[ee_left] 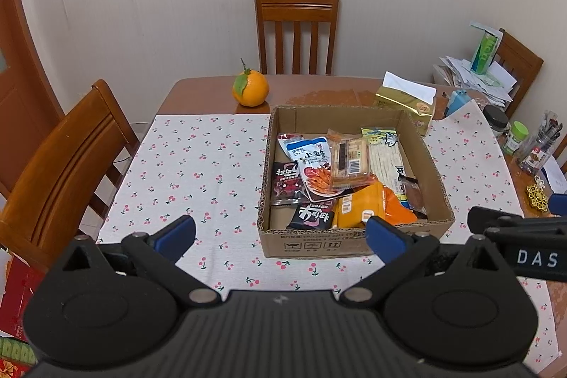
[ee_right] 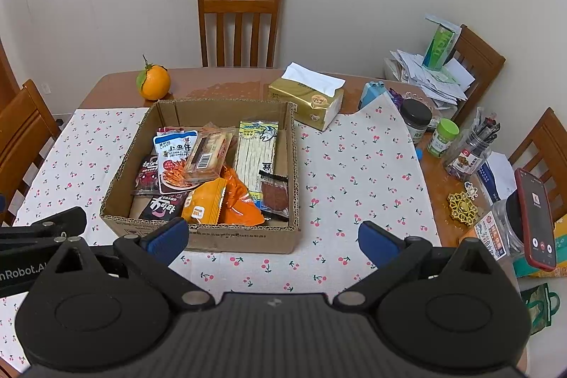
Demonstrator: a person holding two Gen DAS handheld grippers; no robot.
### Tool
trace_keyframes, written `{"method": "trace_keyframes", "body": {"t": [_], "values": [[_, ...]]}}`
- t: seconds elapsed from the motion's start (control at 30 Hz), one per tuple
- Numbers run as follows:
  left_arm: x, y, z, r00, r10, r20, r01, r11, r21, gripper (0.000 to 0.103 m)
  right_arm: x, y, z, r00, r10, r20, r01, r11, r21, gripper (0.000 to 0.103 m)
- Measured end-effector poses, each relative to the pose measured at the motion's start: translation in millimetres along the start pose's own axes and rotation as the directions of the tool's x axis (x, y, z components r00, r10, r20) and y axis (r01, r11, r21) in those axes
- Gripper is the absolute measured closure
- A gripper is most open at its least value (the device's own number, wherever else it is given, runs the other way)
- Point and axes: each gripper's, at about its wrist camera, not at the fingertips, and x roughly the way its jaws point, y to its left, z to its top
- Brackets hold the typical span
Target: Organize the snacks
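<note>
Hovering low over the near edge of the cherry-print cloth on the brown wooden bench [ee_left: 198, 87], the left gripper [ee_left: 280, 236] and right gripper [ee_right: 273, 241] both hold their blue-padded fingers wide apart with nothing between them. Just ahead sits the shallow, open brown cardboard box [ee_right: 244, 240] piled with snack packets, slightly right of the left gripper and slightly left of the right, so neither is clearly nearer, and the long pale packet of strips [ee_right: 257, 158] runs away from both. Overlapping packets hide the lower ones, and beyond stand a gold tissue pack [ee_right: 306, 101] and a leafy orange fruit [ee_left: 250, 89].
</note>
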Motion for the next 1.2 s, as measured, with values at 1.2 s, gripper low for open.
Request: {"method": "trace_keyframes", "body": {"t": [1.2], "values": [[-2.6,0.5,-0.5,1.0,0.012,-0.006,-0.012,1.0,-0.005,0.001,-0.8,2.1,0.4,1.0,-0.002,0.004,0.002,1.0,-0.001,0.0]]}}
